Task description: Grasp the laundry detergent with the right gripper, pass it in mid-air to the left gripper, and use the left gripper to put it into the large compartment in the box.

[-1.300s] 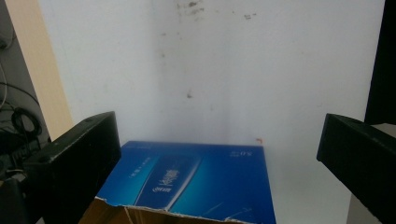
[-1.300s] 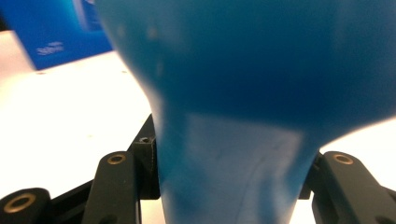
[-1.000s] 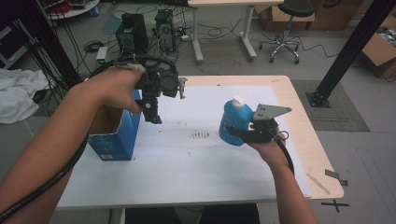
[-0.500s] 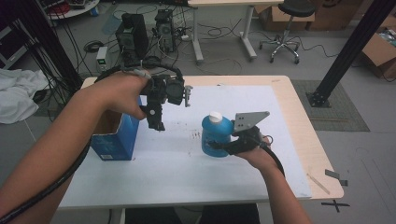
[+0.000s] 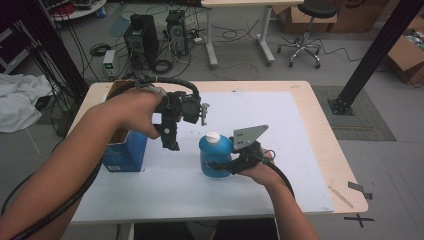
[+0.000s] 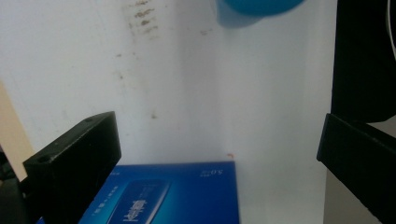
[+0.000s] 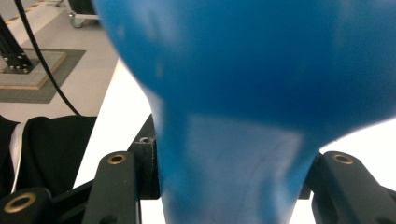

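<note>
A blue bottle with a white cap stands upright on the white mat near the table's middle. My right gripper is shut on its lower body from the near right side. In the right gripper view the blue bottle sits squeezed between the jaws of my right gripper. My left gripper hovers above the mat, pointing down, just left of the bottle and beside a blue box. Seen from the left gripper view, my left gripper is open and holds nothing, with the blue box below and the bottle at the top edge.
The blue box is open-topped and stands at the mat's left side. The wooden table shows bare around the mat. Past the far edge are computer cases, cables, a second desk and a stool. A black post rises at the right.
My right gripper has carried the bottle left and nearer, to the middle of the mat. The left gripper has drifted a little right and down, away from the box.
</note>
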Motion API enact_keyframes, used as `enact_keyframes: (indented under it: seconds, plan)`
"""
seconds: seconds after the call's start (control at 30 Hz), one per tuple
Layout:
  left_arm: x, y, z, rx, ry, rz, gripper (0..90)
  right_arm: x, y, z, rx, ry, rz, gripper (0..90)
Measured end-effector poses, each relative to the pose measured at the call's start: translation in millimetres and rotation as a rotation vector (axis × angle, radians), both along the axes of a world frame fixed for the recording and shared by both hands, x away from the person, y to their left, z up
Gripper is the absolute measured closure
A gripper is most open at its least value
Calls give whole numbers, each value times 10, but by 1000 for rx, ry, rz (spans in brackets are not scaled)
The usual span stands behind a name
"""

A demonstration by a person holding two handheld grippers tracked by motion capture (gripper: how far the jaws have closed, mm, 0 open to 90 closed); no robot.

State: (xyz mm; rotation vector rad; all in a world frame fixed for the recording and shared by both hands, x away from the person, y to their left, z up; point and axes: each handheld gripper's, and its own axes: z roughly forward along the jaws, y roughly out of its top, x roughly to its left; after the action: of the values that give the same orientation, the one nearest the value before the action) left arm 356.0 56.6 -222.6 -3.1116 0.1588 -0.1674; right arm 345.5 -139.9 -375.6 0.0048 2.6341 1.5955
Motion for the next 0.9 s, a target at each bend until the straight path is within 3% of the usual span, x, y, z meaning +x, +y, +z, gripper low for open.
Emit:
enact_keyframes:
  seconds: [0.43, 0.9]
  plan:
    - [-122, -72, -190, -14, 39, -16, 1, -25, 325, -85, 13, -3, 29, 454]
    - [-210, -106, -261, -12, 38, -20, 1, -20, 604, -54, 25, -24, 45, 455]
